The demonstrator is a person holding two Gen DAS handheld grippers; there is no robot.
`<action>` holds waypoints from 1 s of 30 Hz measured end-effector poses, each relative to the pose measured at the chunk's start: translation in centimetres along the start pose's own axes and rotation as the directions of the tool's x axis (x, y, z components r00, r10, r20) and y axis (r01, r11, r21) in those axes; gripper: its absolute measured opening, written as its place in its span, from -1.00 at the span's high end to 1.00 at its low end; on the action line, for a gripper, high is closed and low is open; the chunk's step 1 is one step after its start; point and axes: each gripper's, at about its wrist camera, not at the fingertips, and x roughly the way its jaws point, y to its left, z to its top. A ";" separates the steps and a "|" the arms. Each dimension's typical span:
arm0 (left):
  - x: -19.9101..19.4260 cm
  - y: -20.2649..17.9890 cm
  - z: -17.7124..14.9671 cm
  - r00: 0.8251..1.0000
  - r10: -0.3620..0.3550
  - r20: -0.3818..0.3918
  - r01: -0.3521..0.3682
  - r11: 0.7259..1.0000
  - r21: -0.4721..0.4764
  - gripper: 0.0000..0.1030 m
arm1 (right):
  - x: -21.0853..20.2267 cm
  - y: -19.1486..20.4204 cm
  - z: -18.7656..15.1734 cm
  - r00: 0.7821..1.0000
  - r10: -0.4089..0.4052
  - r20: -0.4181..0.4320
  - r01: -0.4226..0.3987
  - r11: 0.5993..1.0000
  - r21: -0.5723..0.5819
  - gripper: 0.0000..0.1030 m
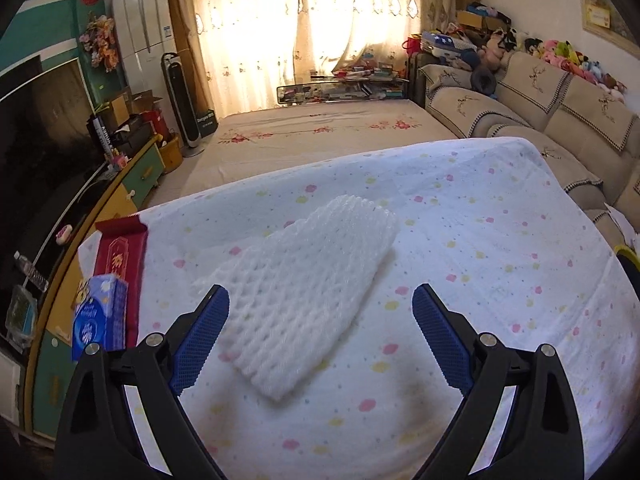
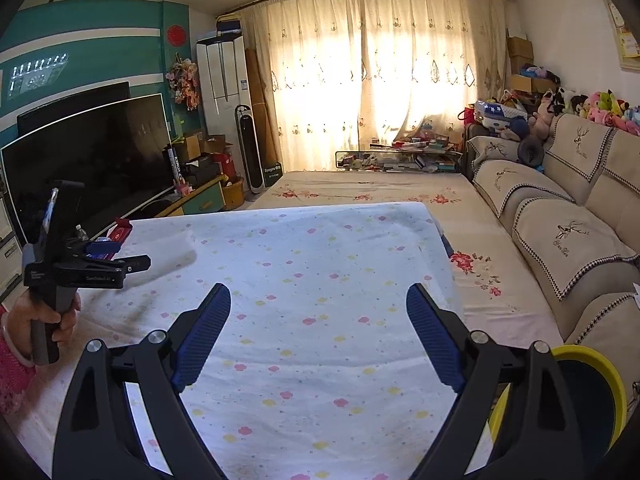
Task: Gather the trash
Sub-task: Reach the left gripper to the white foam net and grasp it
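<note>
A white foam fruit net [image 1: 304, 288] lies flat on the flowered tablecloth [image 1: 480, 240] in the left wrist view. My left gripper [image 1: 320, 300] is open, its blue pads on either side of the net's near end, just above it. It also shows from the side in the right wrist view [image 2: 100, 258], held in a hand at the table's left. My right gripper [image 2: 318, 300] is open and empty over the bare cloth [image 2: 320, 260]. A yellow-rimmed bin [image 2: 592, 392] stands at the table's near right edge.
A blue tissue pack [image 1: 100, 316] and a red box [image 1: 120, 252] lie on the table's left edge. A TV [image 2: 88, 160] and cabinet stand to the left. A sofa [image 2: 568, 232] runs along the right. A flowered mat [image 2: 360, 192] lies beyond the table.
</note>
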 end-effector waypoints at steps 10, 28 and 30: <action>6.7 0.8 2.5 0.990 -0.033 -0.134 0.042 0.997 0.065 -0.90 | 0.7 -1.3 -0.1 0.999 0.025 -0.042 -0.023 0.998 0.062 -0.65; 4.5 -1.5 3.0 0.995 -0.036 -0.096 0.045 0.995 0.091 0.74 | 0.7 -3.5 -0.1 0.998 0.004 -0.061 0.006 0.986 0.168 -0.65; 3.5 -2.5 2.4 0.995 -0.041 -0.093 0.050 0.994 0.095 0.75 | 0.4 -3.7 -0.1 0.999 -0.012 -0.048 0.021 0.984 0.177 -0.65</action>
